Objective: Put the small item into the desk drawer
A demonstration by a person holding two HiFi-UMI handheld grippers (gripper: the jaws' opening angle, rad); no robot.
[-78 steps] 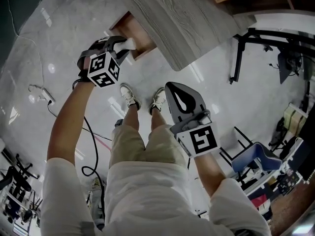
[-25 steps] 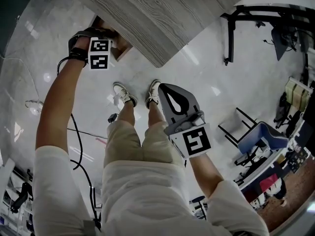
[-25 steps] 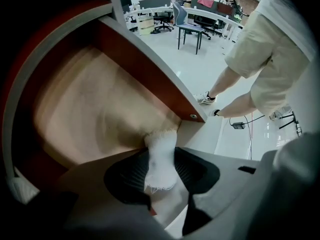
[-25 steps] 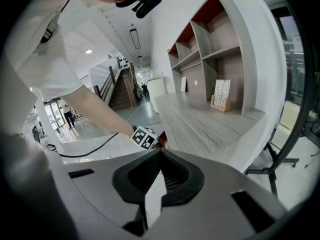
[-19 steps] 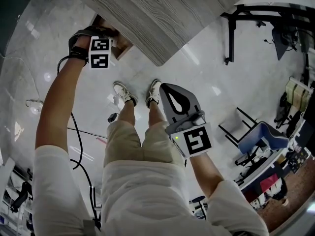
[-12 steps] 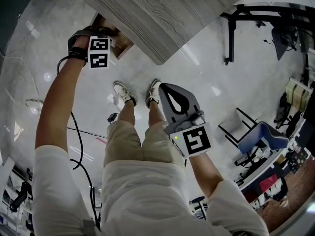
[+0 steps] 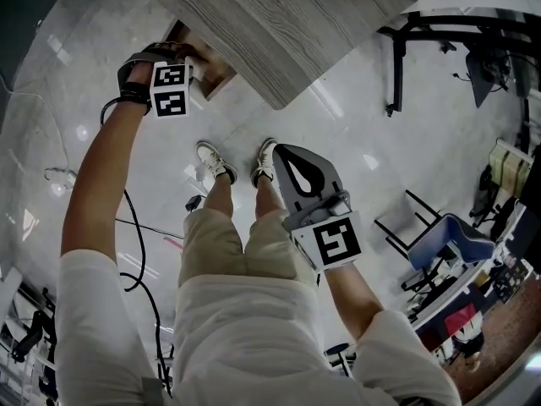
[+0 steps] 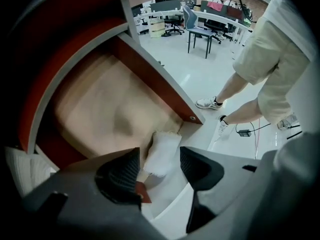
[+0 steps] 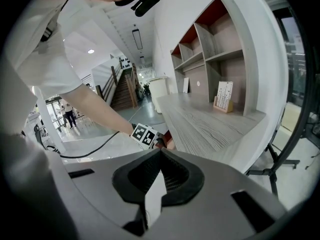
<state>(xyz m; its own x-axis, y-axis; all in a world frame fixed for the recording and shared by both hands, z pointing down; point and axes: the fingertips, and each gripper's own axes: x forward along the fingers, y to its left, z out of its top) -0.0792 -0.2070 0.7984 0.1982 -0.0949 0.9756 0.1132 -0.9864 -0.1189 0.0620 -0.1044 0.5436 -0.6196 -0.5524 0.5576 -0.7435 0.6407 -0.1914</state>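
My left gripper point(image 8: 159, 156) points steeply down into the open wooden desk drawer point(image 8: 100, 109). Its jaws have just been opening and now stand wide apart. The small white item point(image 8: 162, 151) lies on the drawer bottom by the front corner, between the two pads with a gap on each side. From the head view the left gripper point(image 7: 182, 57) hangs over the drawer point(image 7: 215, 70), which sticks out from under the grey wood-grain desk top point(image 7: 262, 24). My right gripper point(image 7: 283, 152) is held in front of the person's body, shut and with nothing in it point(image 9: 161, 151).
The person's legs and white shoes point(image 7: 213, 161) stand on the glossy white floor just below the drawer. A black cable point(image 7: 135, 227) trails on the floor at left. A black desk frame point(image 7: 393, 66) and a blue chair point(image 7: 448, 235) stand at right. Shelves point(image 9: 210, 49) rise behind the desk.
Three seconds ago the left gripper held the white item above the drawer; now it reaches down into the drawer. The right gripper has stayed where it was.
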